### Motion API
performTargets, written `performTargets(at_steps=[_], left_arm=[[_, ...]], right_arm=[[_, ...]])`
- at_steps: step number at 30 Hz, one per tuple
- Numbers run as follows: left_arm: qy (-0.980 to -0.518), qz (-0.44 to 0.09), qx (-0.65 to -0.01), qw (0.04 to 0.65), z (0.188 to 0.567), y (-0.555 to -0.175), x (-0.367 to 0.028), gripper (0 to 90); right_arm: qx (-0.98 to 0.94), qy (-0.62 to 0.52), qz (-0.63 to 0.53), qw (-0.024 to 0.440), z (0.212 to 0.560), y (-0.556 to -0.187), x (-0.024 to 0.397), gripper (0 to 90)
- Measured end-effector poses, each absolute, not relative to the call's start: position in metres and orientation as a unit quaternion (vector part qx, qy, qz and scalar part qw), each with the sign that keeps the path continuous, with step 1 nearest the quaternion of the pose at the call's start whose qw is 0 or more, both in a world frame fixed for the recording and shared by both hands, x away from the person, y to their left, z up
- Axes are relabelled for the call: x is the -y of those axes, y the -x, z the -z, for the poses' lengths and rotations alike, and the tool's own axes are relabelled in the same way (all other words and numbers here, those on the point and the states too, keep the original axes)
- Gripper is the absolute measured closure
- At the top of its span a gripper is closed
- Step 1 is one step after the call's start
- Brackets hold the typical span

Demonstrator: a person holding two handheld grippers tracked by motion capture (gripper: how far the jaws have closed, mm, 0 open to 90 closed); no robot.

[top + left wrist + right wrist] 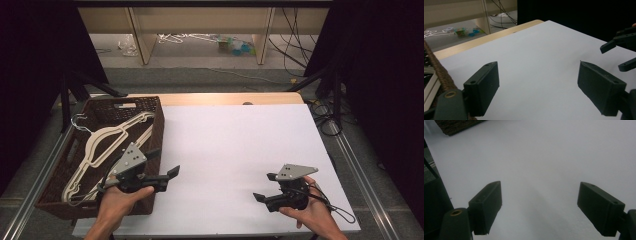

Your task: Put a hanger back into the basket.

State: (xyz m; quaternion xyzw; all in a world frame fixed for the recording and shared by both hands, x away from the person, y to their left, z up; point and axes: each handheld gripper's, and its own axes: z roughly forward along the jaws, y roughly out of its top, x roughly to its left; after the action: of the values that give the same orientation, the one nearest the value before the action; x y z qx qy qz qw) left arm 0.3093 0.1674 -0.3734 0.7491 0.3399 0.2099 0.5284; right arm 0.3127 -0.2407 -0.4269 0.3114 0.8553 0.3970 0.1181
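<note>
White hangers point(107, 145) lie in the basket point(150, 107); the left gripper point(165, 162), beside its rim, and the right gripper point(265, 186) gape empty.

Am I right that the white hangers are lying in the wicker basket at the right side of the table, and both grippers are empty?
Not quite: the wicker basket with the white hangers sits at the left side, as the high view shows. The left gripper and right gripper are indeed empty.

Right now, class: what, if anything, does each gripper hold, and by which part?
Nothing. The left gripper and right gripper are both open and empty.
</note>
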Motion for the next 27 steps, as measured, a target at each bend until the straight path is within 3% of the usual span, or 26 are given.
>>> performTargets(at_steps=[27], left_arm=[[-0.778,-0.188,-0.288,0.525,0.421,-0.273,-0.118,17.2]], right_arm=[[-0.829,-0.321,-0.437,0.134,0.422,-0.298,0.24,19.9]])
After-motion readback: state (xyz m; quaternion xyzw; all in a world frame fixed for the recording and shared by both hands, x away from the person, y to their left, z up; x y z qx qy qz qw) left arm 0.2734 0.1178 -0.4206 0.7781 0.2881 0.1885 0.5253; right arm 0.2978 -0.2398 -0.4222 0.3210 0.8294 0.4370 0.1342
